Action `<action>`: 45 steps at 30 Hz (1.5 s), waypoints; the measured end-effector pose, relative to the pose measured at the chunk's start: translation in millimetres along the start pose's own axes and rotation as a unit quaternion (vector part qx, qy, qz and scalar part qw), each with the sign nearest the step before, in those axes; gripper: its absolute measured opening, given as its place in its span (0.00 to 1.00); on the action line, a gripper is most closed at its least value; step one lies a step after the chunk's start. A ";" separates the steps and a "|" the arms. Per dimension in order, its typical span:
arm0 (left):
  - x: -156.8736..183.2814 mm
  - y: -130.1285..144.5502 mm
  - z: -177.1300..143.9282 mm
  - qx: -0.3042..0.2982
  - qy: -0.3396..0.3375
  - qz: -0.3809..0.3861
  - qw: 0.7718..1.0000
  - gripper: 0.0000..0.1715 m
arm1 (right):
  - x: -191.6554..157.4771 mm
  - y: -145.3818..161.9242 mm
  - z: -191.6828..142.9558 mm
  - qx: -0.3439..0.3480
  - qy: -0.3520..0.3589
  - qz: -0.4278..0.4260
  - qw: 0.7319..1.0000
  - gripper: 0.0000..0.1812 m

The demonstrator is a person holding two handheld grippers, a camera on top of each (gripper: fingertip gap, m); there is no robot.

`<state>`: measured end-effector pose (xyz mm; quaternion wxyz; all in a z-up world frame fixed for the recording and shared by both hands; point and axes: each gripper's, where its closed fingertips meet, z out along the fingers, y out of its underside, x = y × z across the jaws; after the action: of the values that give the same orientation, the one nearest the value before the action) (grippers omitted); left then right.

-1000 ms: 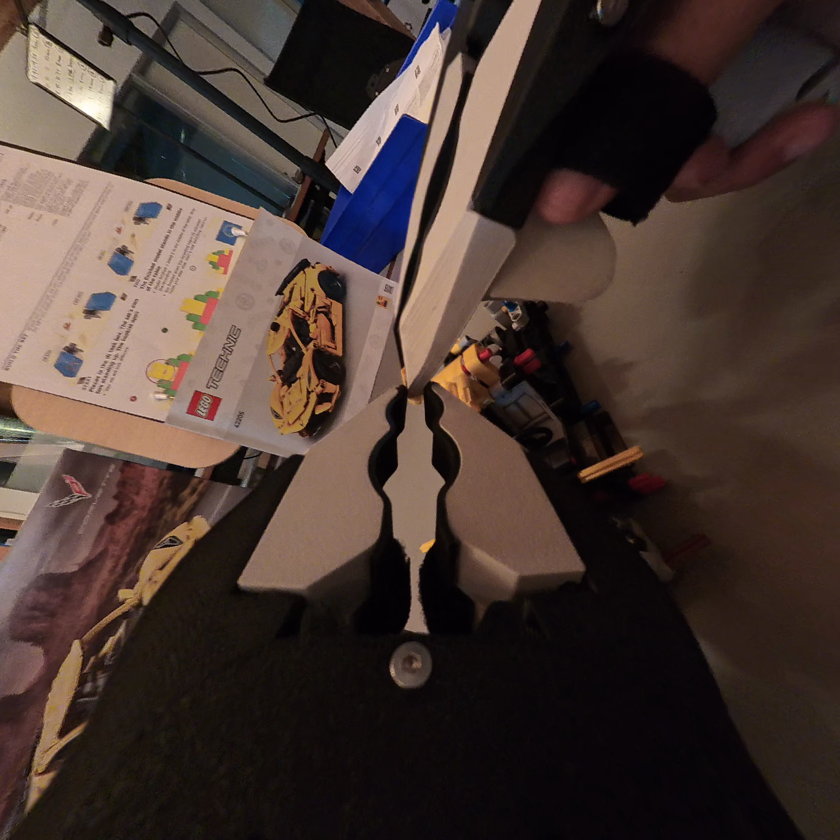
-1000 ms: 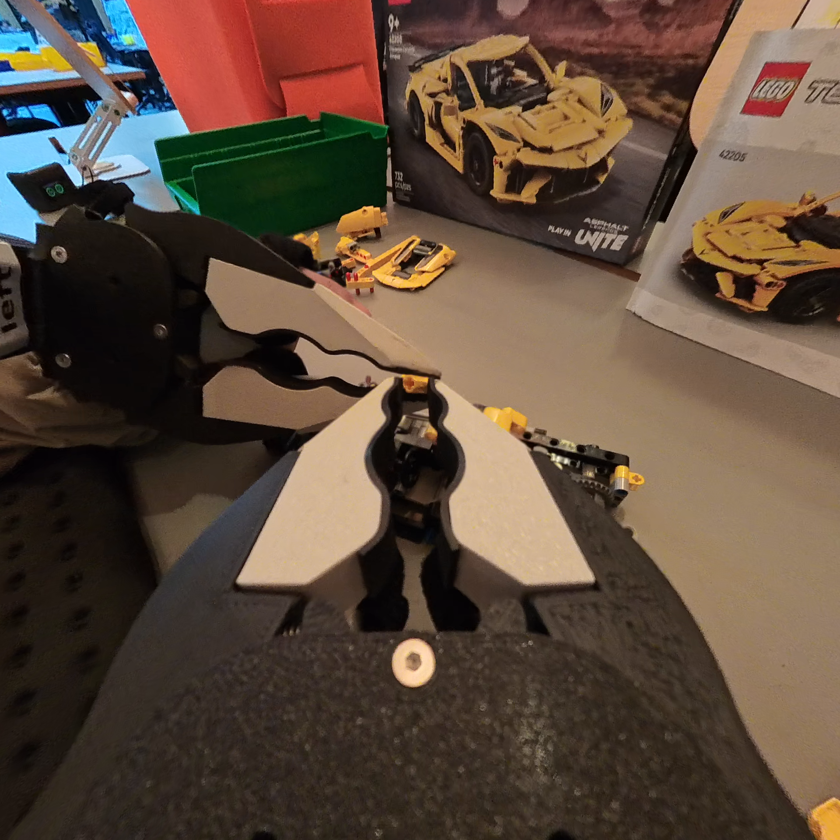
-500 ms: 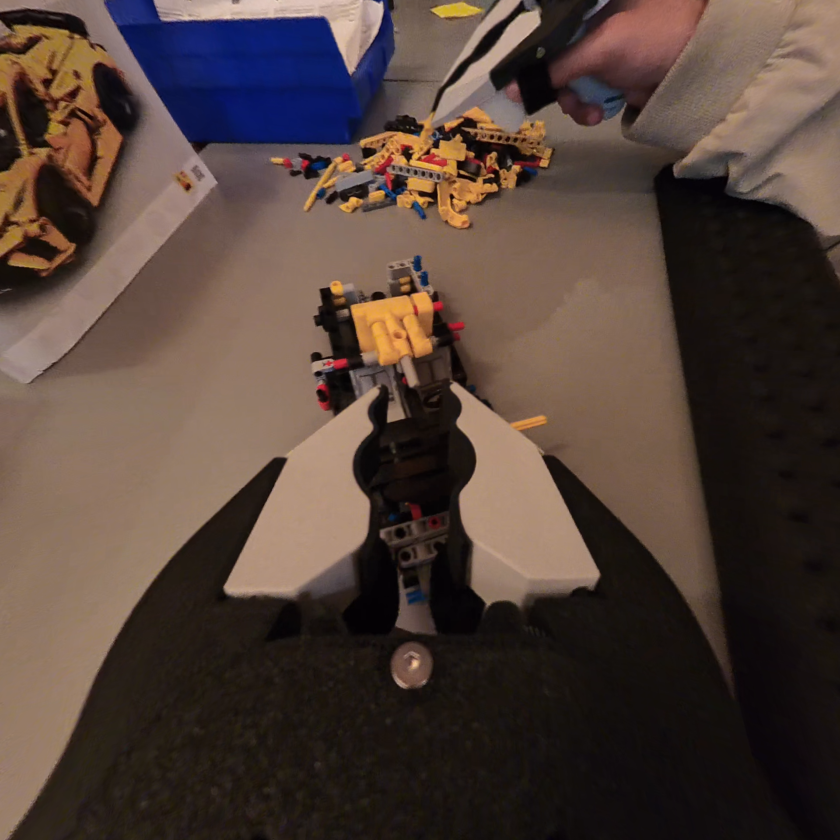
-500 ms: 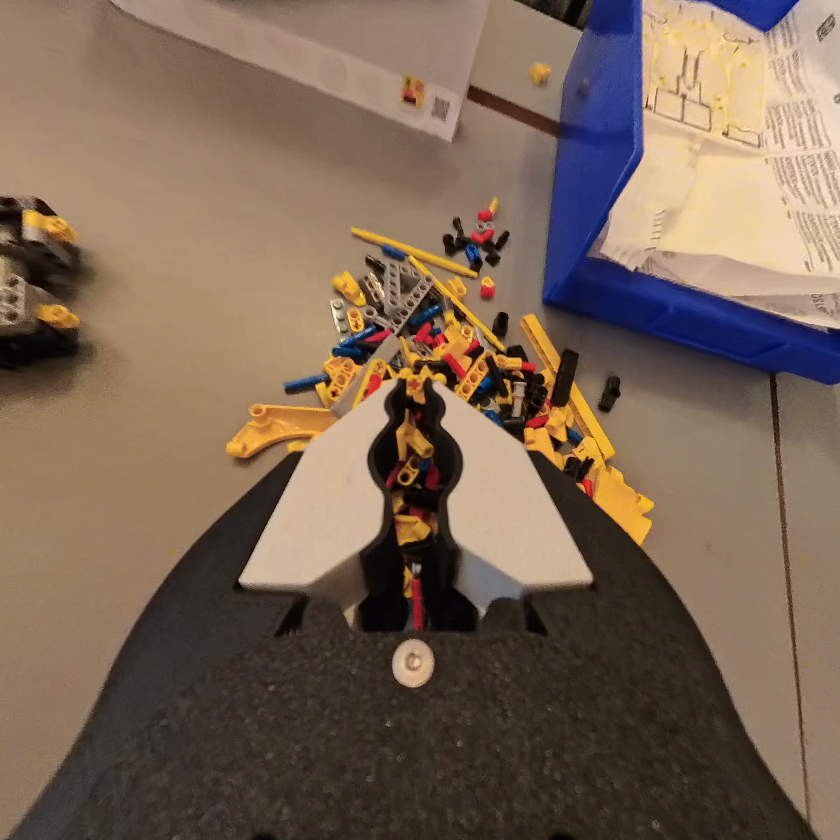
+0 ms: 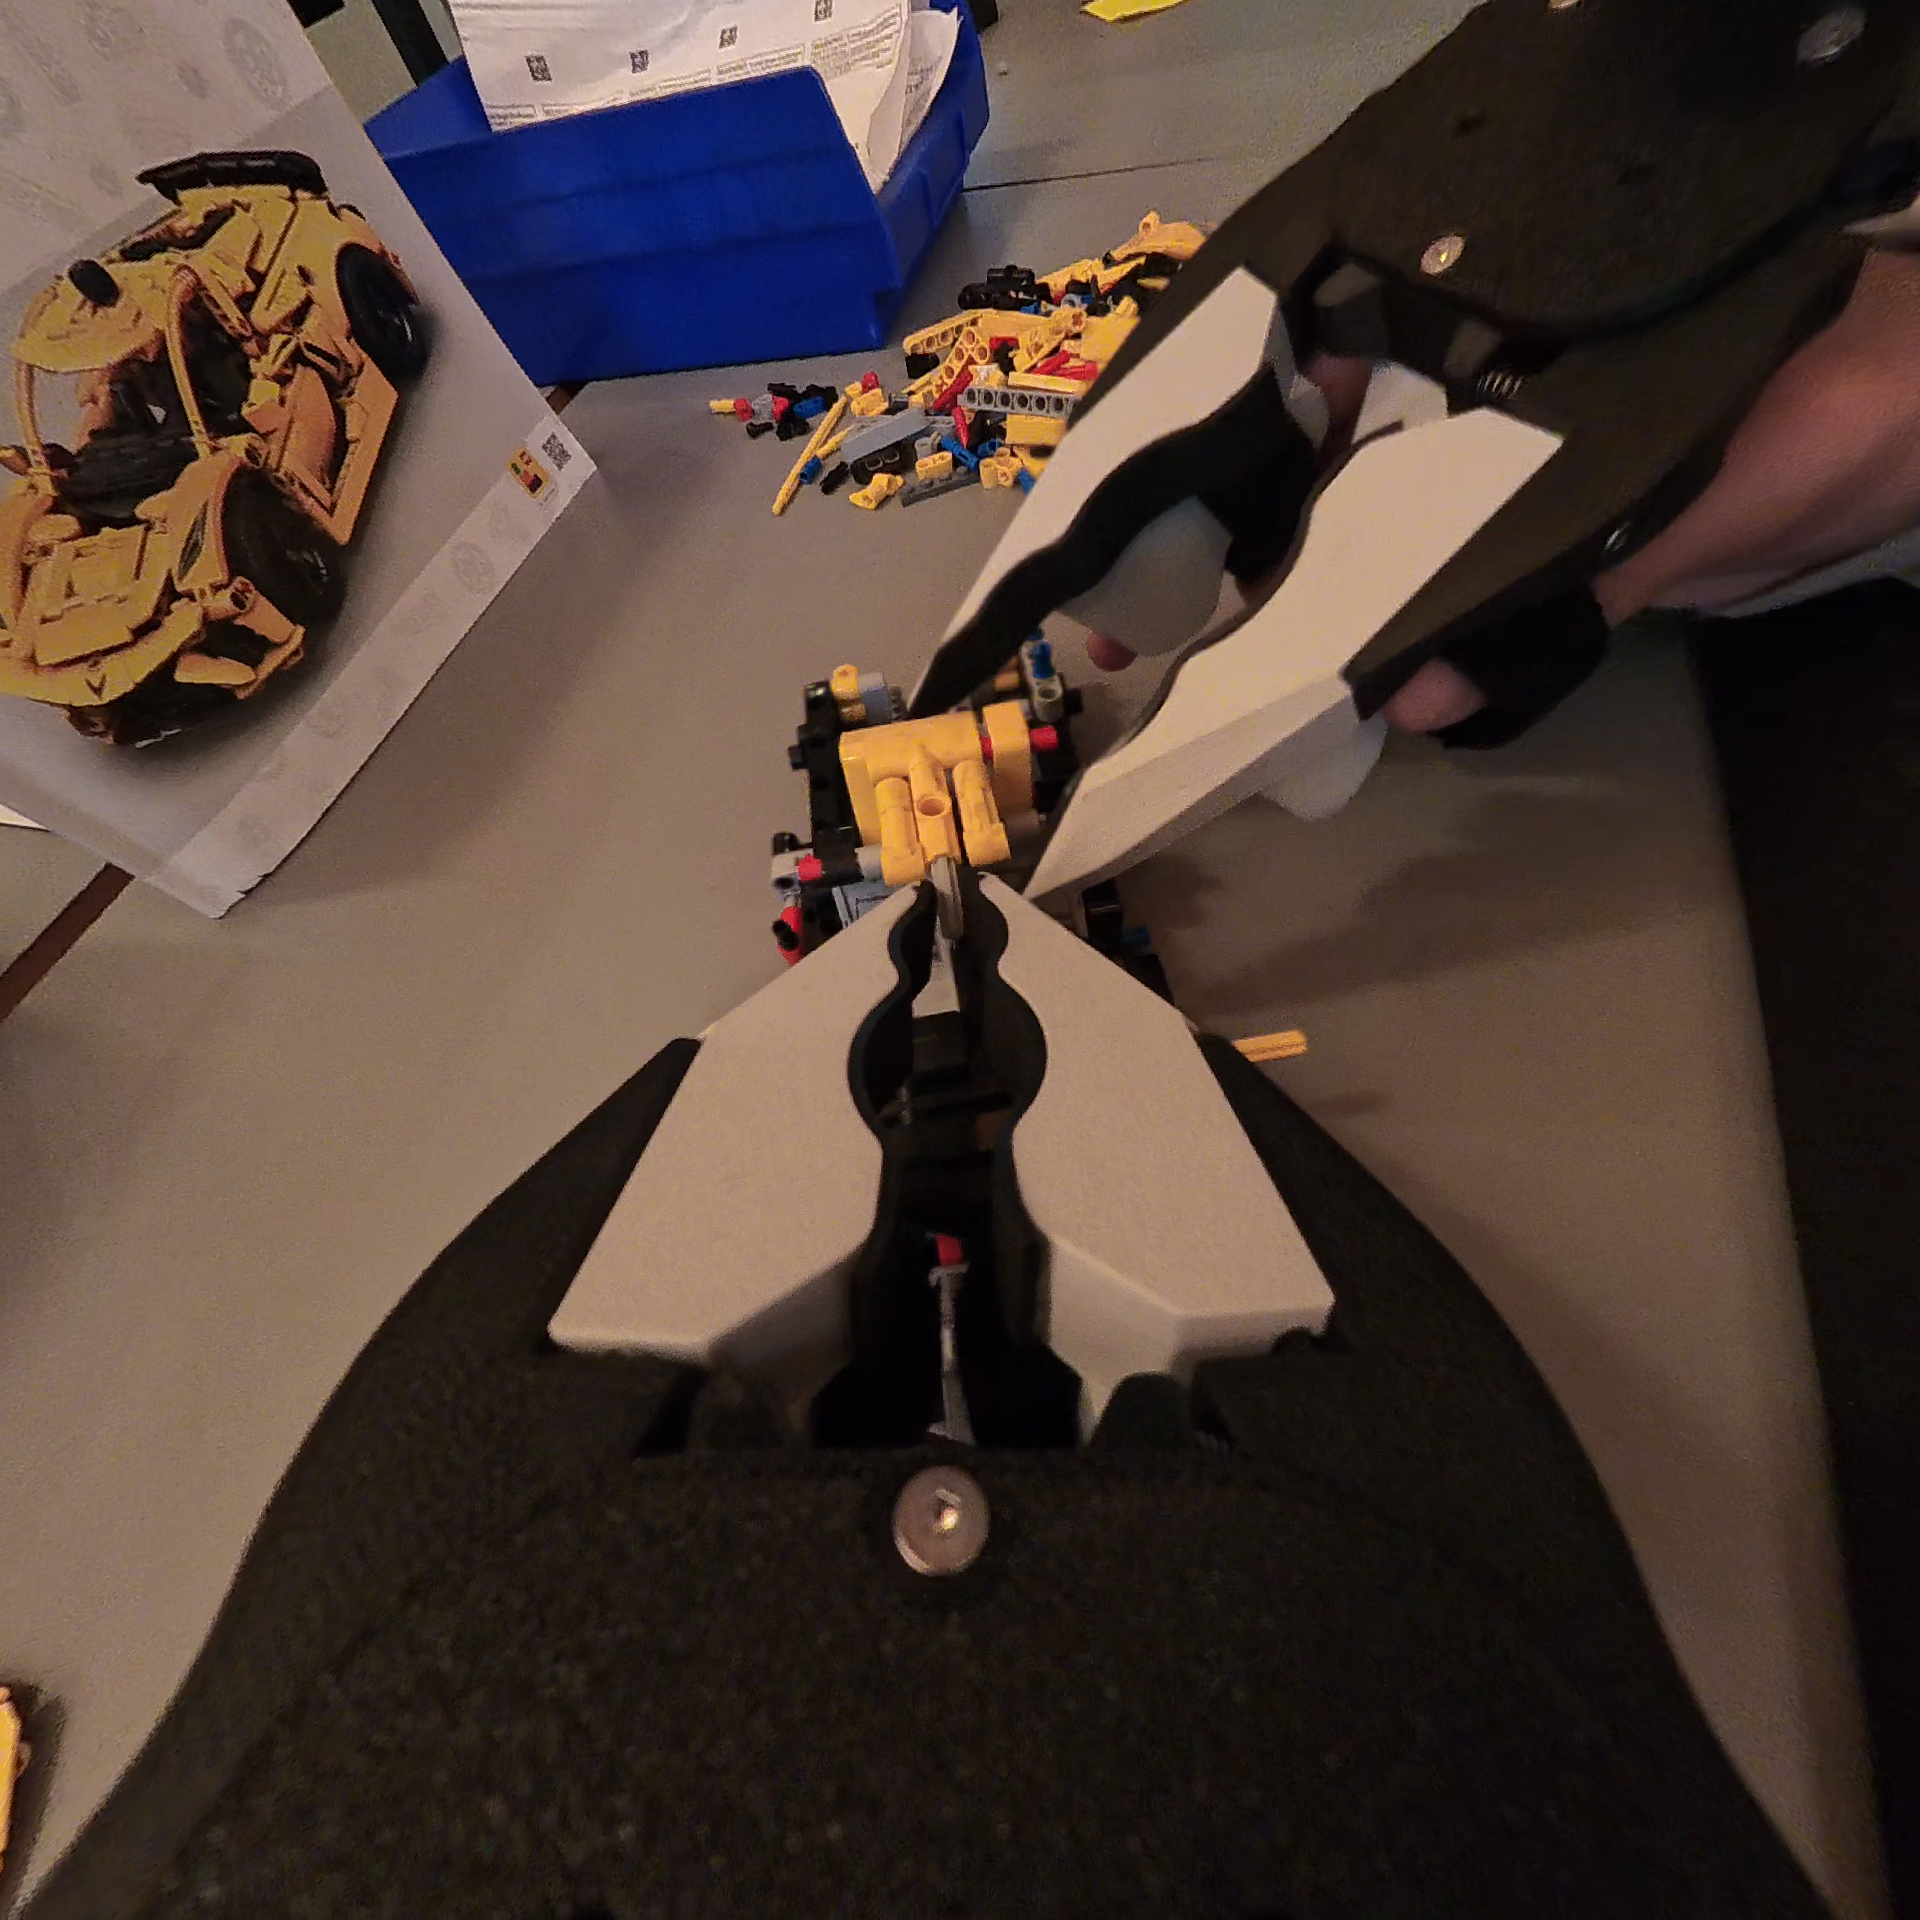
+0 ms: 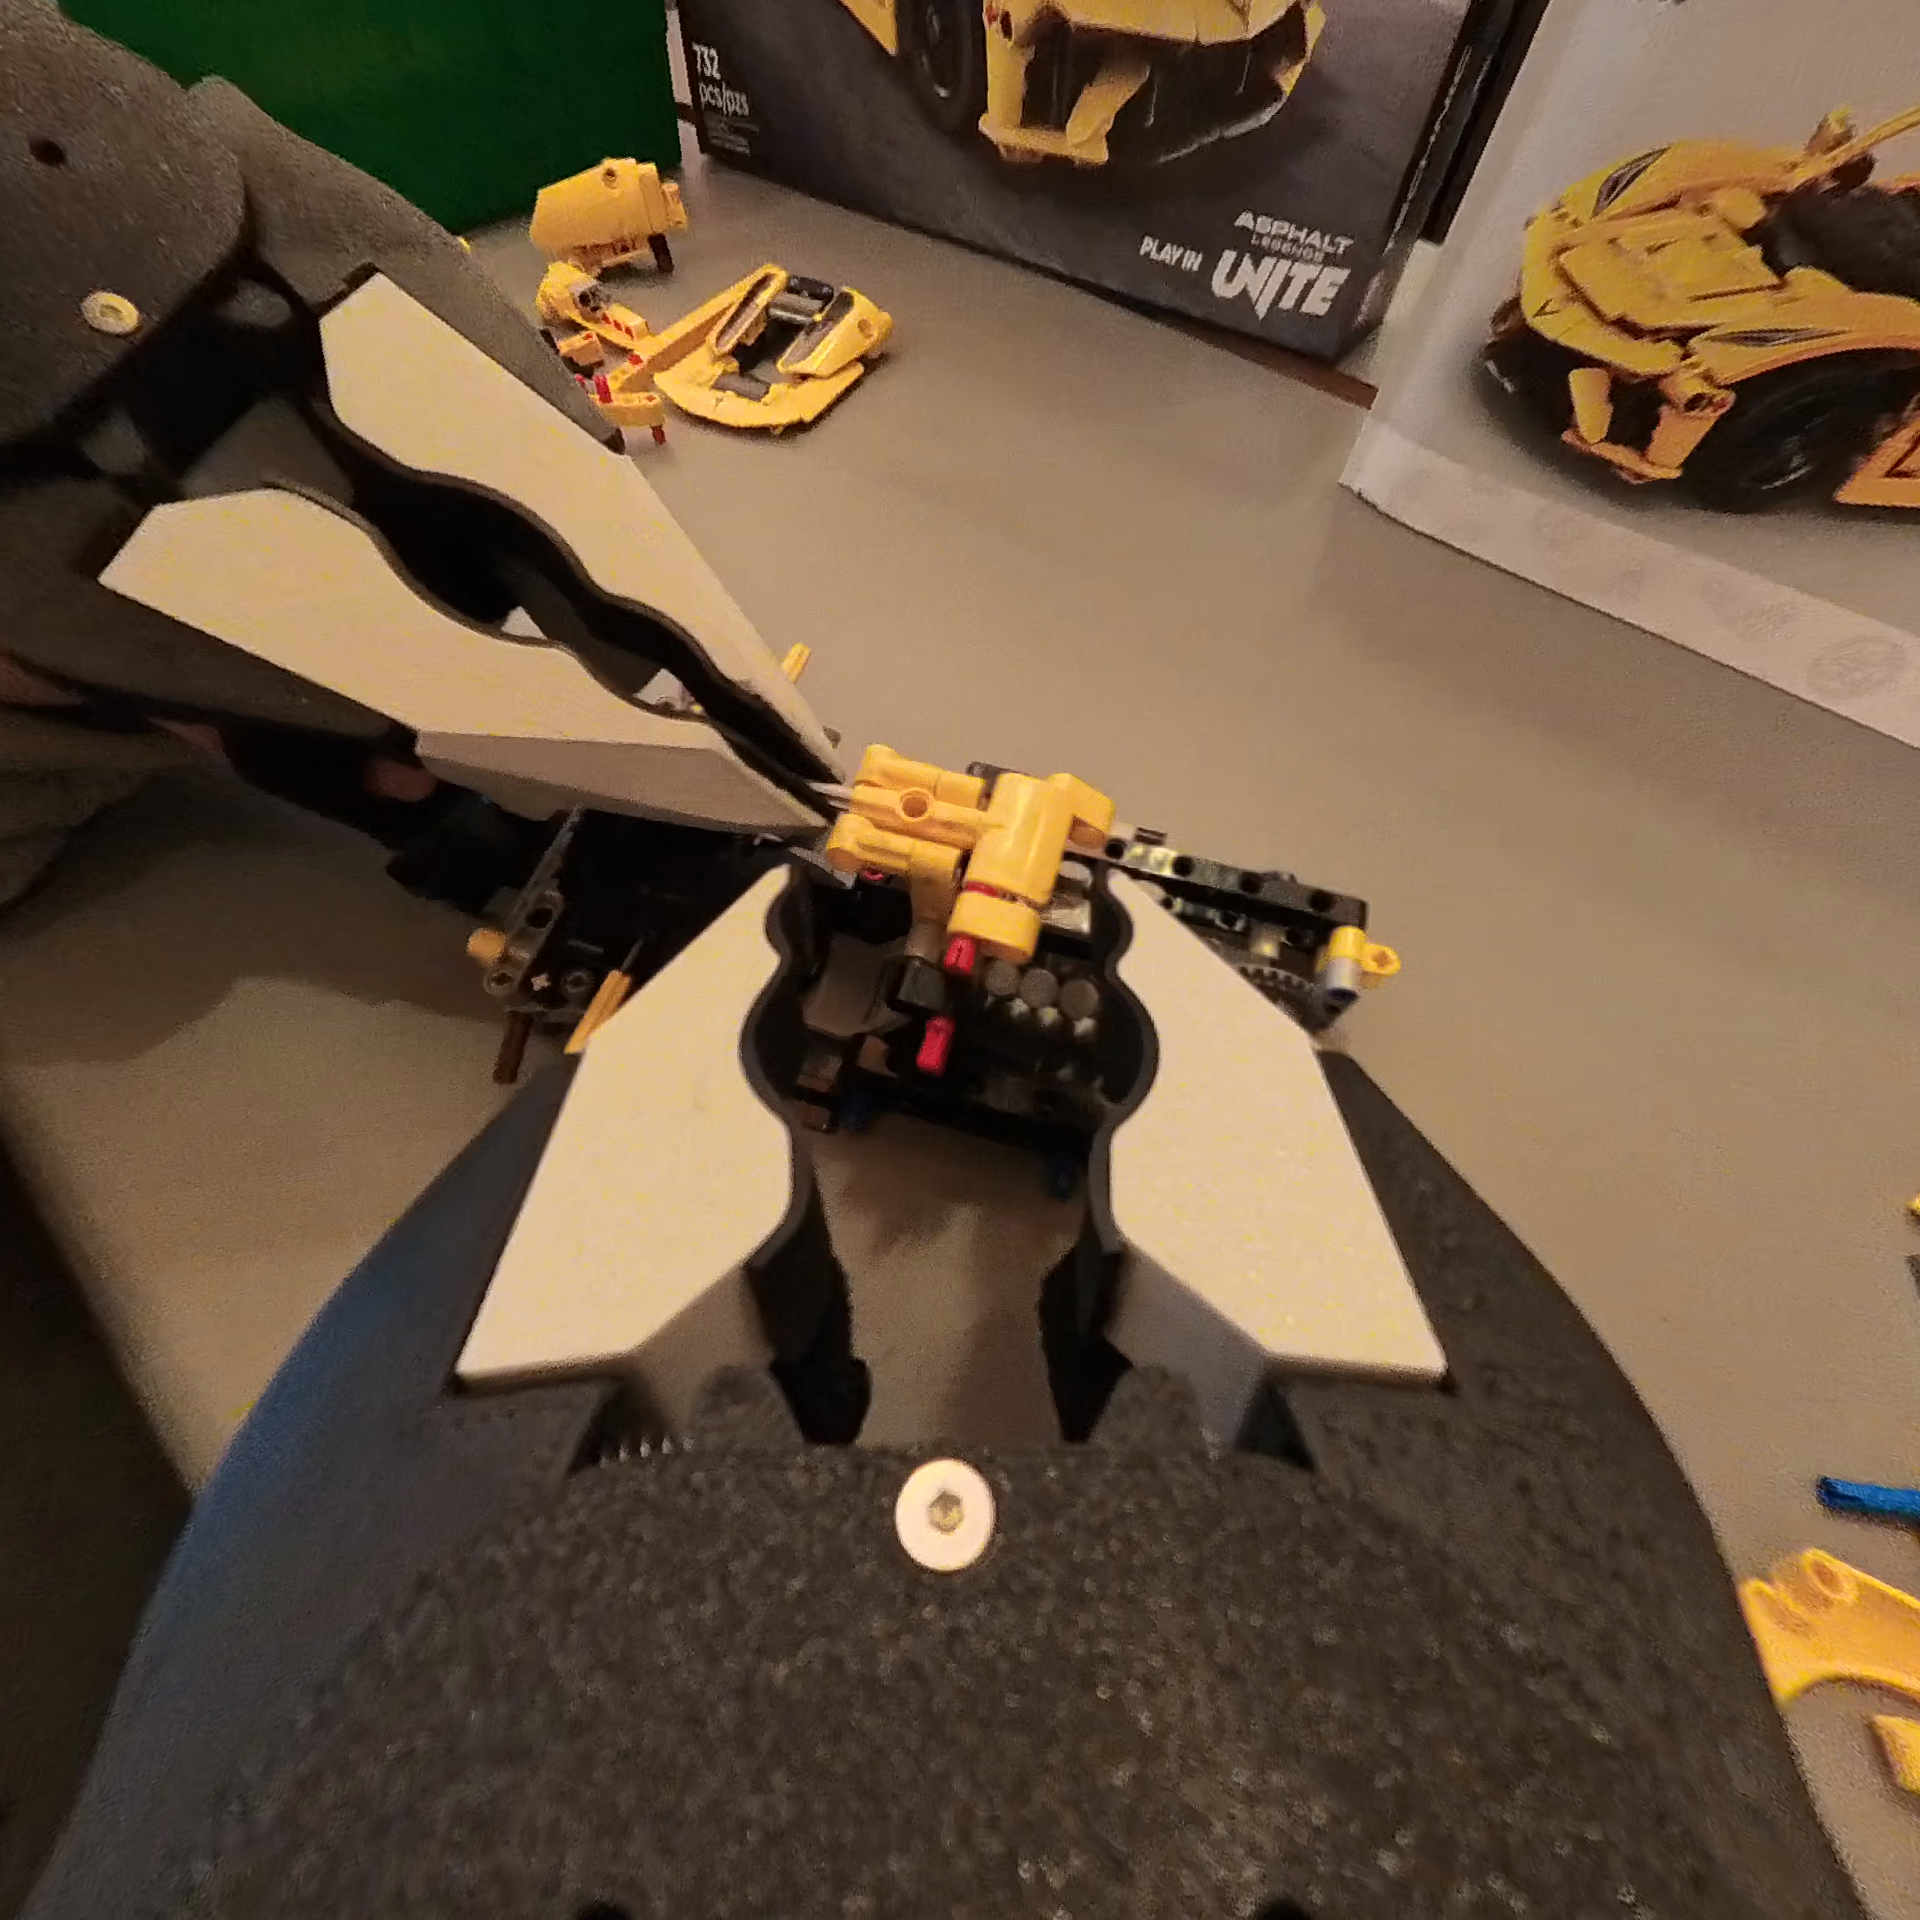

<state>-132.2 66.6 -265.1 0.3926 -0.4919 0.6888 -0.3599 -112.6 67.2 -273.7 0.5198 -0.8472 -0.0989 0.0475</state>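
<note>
My left gripper [image 5: 948,902] pinches a thin grey piece at the yellow block [image 6: 961,831] atop the chassis [image 6: 1236,904] on the table [image 6: 1143,582], which my wide-open right gripper [image 6: 940,883] straddles.

Blk foam bodies, grey fingers [image 5: 1164,1143]

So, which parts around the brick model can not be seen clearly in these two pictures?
- Left wrist view: the left gripper hides the near end of the brick model; what its fingers pinch is too small to tell.
- Left wrist view: the right gripper hides the model's right side.
- Right wrist view: the blue part is cut by the edge.
</note>
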 end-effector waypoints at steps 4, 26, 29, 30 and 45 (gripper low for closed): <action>-1.2 0.4 1.0 -0.002 -0.006 0.005 1.000 0.02 | -0.2 -5.7 2.0 0.007 -0.002 0.017 1.000 0.24; -5.6 -17.4 -18.7 0.051 0.010 0.004 0.999 0.02 | 21.4 -1.5 -3.3 0.010 0.015 0.053 0.998 0.22; -0.7 -20.9 -18.0 0.059 -0.004 0.052 0.997 0.02 | 14.9 -18.4 -11.9 0.060 -0.015 0.059 0.996 0.25; 1.3 -23.0 -18.2 0.066 -0.006 0.067 0.996 0.02 | 8.4 -28.9 -18.0 0.091 -0.041 0.067 0.993 0.23; 16.9 -47.0 -28.5 0.148 -0.030 0.196 0.969 0.02 | -37.4 -51.5 -42.1 0.113 -0.367 0.326 0.864 0.08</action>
<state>-142.6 41.5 -214.5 0.5446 -0.2943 0.6984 -0.3592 -147.5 45.0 -209.5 0.4935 -0.6879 0.0052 0.5321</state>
